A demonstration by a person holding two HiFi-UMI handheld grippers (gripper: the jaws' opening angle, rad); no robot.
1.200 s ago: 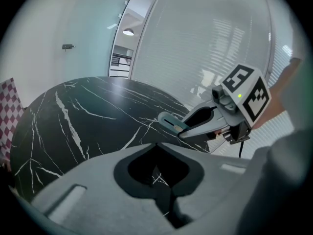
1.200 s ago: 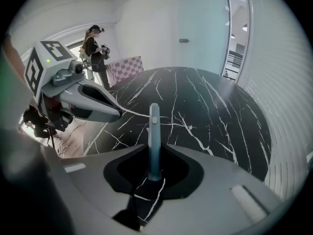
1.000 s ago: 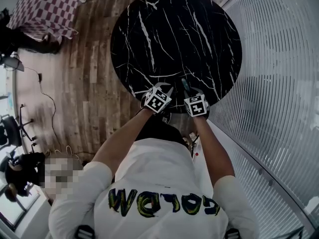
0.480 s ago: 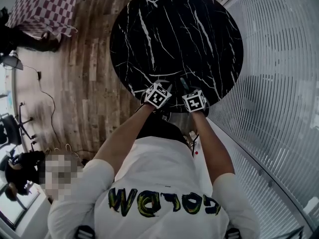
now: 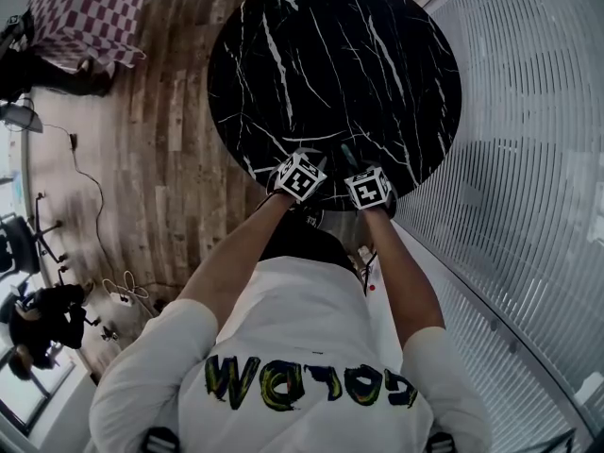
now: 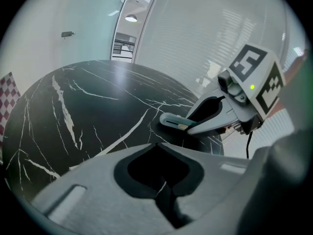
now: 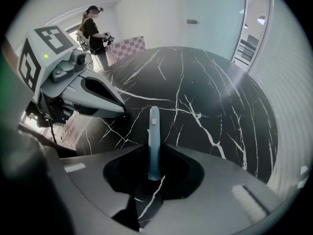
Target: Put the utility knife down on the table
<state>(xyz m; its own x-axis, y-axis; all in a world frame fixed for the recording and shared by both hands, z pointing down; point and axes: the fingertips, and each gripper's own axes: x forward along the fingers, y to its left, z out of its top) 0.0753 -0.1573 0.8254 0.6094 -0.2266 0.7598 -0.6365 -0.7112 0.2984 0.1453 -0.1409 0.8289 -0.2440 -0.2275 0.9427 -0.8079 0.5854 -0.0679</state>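
Note:
The utility knife (image 7: 153, 146), slim and blue-grey, stands up between the pads of my right gripper (image 7: 155, 173). That gripper is shut on the knife's lower end, though its jaws have just eased open slightly. In the head view the knife (image 5: 347, 155) pokes out of the right gripper (image 5: 356, 170) over the near rim of the round black marble table (image 5: 330, 55). From the left gripper view the knife (image 6: 172, 121) sits low over the tabletop in the right gripper (image 6: 191, 126). My left gripper (image 6: 159, 174) is shut and holds nothing. It sits close on the left (image 5: 305, 161).
The table's near edge (image 5: 283, 173) lies just under both grippers. A ribbed white wall (image 5: 528, 159) runs along the right. Wooden floor (image 5: 160, 159) and a checkered cloth (image 5: 90, 12) lie to the left. A person (image 7: 93, 28) stands far behind the table.
Both grippers have edged slightly farther over the table's near rim. The knife stays in the right gripper.

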